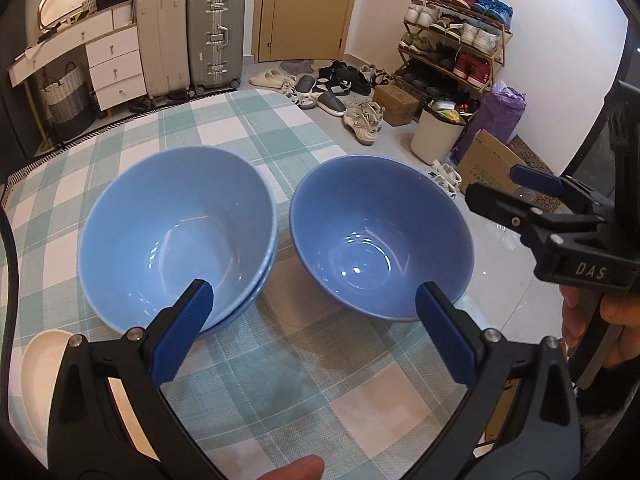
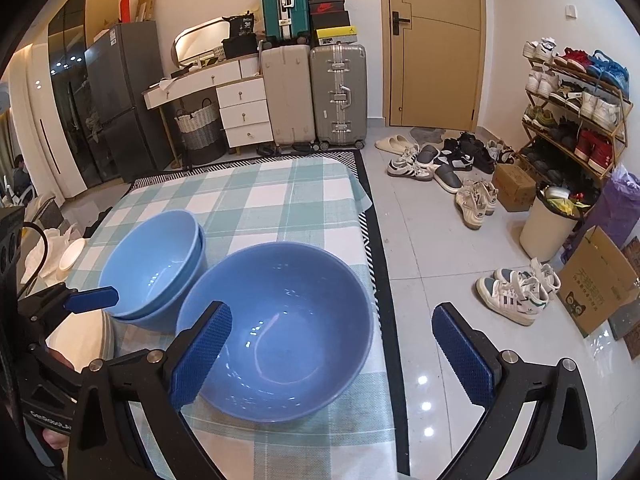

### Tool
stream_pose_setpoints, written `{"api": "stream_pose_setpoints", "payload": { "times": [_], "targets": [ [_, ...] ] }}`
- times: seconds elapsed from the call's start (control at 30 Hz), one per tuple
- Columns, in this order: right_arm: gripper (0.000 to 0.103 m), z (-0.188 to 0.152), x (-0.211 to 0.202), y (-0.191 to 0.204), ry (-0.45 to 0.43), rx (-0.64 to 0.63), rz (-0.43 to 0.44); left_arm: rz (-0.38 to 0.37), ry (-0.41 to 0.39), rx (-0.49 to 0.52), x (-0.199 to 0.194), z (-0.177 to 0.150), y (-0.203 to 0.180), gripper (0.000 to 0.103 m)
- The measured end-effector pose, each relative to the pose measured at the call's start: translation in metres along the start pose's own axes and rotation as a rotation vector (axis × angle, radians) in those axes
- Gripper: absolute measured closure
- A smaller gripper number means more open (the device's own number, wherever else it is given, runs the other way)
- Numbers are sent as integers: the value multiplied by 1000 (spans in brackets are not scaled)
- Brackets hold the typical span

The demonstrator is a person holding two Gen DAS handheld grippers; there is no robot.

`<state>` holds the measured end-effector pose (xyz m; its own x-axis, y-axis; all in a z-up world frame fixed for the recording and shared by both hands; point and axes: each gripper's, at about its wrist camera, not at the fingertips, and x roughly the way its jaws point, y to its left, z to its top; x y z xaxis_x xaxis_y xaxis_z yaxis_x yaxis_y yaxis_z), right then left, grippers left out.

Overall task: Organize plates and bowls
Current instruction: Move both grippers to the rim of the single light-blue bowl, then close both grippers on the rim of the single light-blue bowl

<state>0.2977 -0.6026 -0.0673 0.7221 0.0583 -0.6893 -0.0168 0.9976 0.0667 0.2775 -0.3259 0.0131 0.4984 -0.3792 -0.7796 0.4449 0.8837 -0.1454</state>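
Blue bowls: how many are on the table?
3. Two are nested in a stack on the left; one single bowl sits beside it on the right, near the table edge. More nested underneath seems unlikely.

blue bowls (image 1: 382,236), green-checked tablecloth (image 1: 280,380)

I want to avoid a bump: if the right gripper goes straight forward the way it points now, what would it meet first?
Probably the single blue bowl. The open right gripper points along the table's right edge, and its left finger already overlaps the bowl's near rim in this view. The right finger lines up over bare floor. Depth is unclear, so contact is likely but not certain.
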Motion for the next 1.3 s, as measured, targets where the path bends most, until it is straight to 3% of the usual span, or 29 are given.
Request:
{"api": "stream_pose_setpoints", "payload": {
  "times": [0.47, 0.83, 1.07, 1.17, 1.3],
  "targets": [
    [1, -11, 32, -21, 59, 28, 2, -6, 23, 14, 28, 12, -16, 2],
    [7, -16, 47, -30, 81, 41, 9, -52, 42, 7, 31, 11, -29, 2],
    [29, -19, 57, -35, 110, 45, -3, -46, 27, -53, 40, 10, -28, 3],
    [41, -21, 61, -34, 125, 40, -3, -55, 36, -64, 47, 10, -26, 9],
    [49, -23, 64, -30, 130, 23, 5, -49, 26, -77, 52, 10, -24, 15]
  ]
}}
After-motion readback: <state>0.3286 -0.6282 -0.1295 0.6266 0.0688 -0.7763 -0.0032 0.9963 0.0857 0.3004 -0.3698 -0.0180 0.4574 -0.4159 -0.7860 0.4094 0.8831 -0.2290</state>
